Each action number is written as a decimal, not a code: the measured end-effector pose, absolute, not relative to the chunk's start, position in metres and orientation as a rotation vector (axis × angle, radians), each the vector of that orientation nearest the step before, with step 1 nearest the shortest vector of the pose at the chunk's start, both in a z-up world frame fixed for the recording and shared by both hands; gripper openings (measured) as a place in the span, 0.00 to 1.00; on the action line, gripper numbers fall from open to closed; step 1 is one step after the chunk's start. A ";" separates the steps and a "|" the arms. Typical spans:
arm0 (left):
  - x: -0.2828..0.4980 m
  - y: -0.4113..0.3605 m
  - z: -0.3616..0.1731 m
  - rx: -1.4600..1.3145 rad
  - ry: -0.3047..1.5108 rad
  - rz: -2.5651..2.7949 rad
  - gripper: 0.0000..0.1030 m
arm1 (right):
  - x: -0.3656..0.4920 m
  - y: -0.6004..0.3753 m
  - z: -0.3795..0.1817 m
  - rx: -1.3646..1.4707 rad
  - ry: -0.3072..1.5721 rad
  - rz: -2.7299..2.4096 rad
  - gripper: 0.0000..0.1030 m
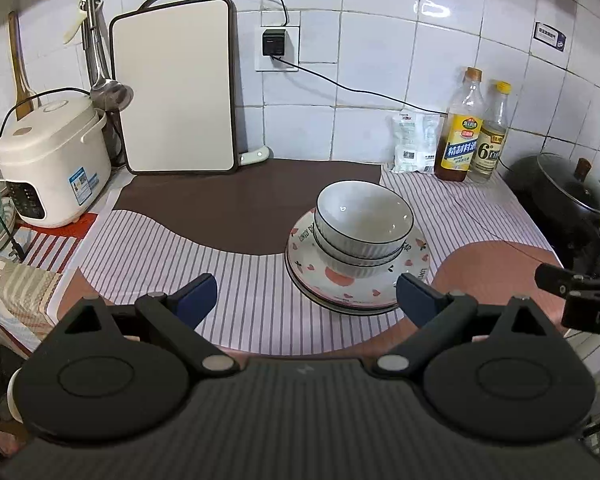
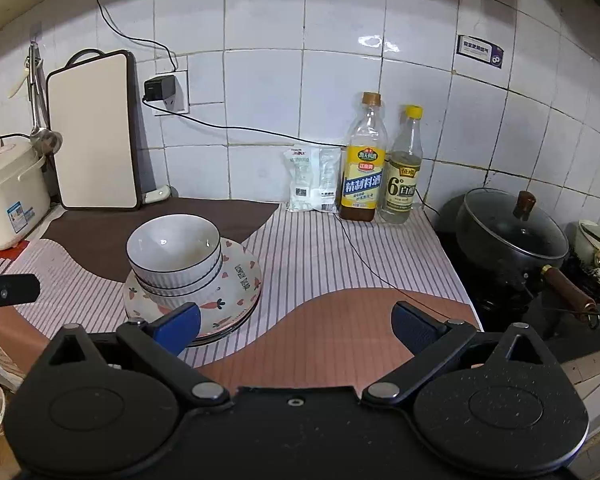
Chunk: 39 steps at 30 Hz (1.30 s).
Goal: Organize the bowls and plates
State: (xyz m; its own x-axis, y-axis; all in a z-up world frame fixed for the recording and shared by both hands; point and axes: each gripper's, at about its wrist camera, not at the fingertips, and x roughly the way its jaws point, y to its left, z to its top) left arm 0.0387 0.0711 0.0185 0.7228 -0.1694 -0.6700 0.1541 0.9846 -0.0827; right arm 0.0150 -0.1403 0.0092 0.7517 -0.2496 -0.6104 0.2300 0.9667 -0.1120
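Left wrist view: my left gripper (image 1: pixel 306 300) spread wide, holding nothing; my right gripper (image 2: pixel 296 326) likewise. Bowls (image 1: pixel 362 228) nested on stacked plates (image 1: pixel 340 280), in front of the cooking-wine bottle (image 1: pixel 458 132), well apart.

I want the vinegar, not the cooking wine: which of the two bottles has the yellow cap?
The smaller clear bottle on the right, nearest the pot; the taller bottle has a brown cap.

My views are sharp, bright overhead; glare on the far tiles (image 2: pixel 370 42), edges bend and darken.
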 end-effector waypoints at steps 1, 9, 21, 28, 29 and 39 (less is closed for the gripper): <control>0.039 0.070 0.018 -0.020 0.741 -0.178 0.94 | 0.015 -0.141 0.009 -0.028 0.671 -0.264 1.00; 0.038 0.067 0.012 -0.016 0.725 -0.146 0.95 | 0.010 -0.142 0.002 -0.055 0.674 -0.293 1.00; 0.035 0.066 0.011 -0.022 0.722 -0.128 0.95 | 0.004 -0.141 0.007 -0.080 0.670 -0.296 1.00; 0.033 0.062 0.009 -0.006 0.731 -0.136 0.95 | 0.003 -0.142 0.009 -0.082 0.684 -0.312 1.00; 0.033 0.061 0.009 -0.005 0.731 -0.134 0.95 | 0.003 -0.143 0.009 -0.078 0.689 -0.315 1.00; 0.030 0.057 0.008 0.000 0.727 -0.152 0.95 | 0.003 -0.151 0.004 -0.061 0.691 -0.327 1.00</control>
State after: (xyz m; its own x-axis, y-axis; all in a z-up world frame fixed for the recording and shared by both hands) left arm 0.0301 0.0572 0.0081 0.7369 -0.1384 -0.6617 0.1387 0.9889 -0.0524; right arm 0.0027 -0.1506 0.0035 0.7217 -0.3159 -0.6160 0.2756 0.9474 -0.1629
